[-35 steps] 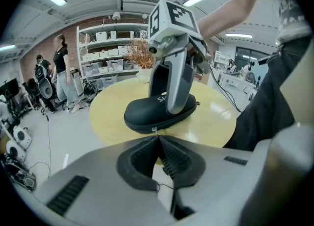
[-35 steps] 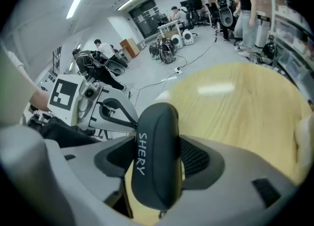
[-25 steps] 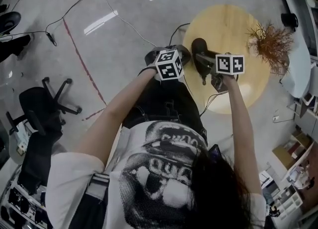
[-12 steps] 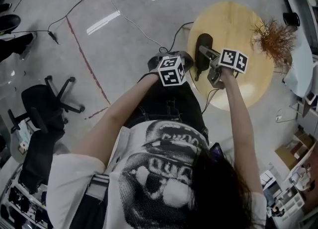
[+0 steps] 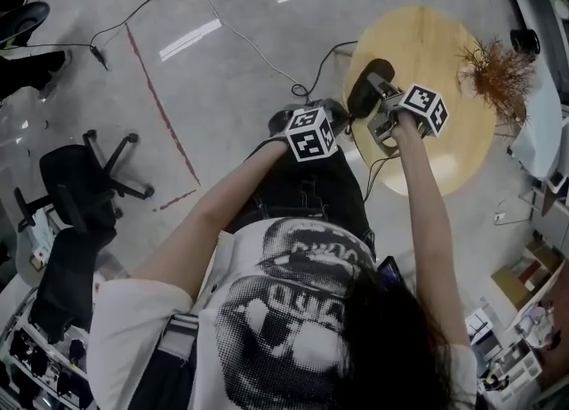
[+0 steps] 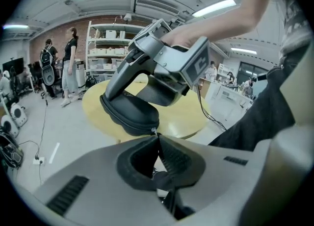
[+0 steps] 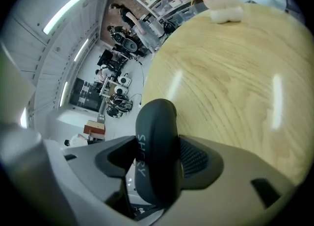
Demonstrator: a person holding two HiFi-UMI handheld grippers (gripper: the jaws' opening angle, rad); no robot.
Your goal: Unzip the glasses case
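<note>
A black zipped glasses case [image 5: 369, 88] is held in the air at the round table's near edge. My right gripper [image 5: 380, 102] is shut across its body; in the right gripper view the case [image 7: 156, 127] stands between the two pads [image 7: 196, 160] with pale lettering on its side. My left gripper [image 6: 157, 136] is shut, its tips pinched on the small metal zipper pull [image 6: 154, 131] at the case's [image 6: 130, 114] near end. The zip line along the case's edge looks closed. In the head view the left gripper [image 5: 331, 115] sits just left of the case.
The round wooden table [image 5: 444, 44] carries a dried brown plant [image 5: 498, 66] and a small white object [image 7: 225, 13]. Cables run over the grey floor [image 5: 231, 39]. A black office chair [image 5: 80, 186] stands at the left. People stand by shelves [image 6: 71, 63] far off.
The case has rolled in the right gripper, which turned with it, and its far end now points up and right. Both grippers have shifted slightly right in the head view.
</note>
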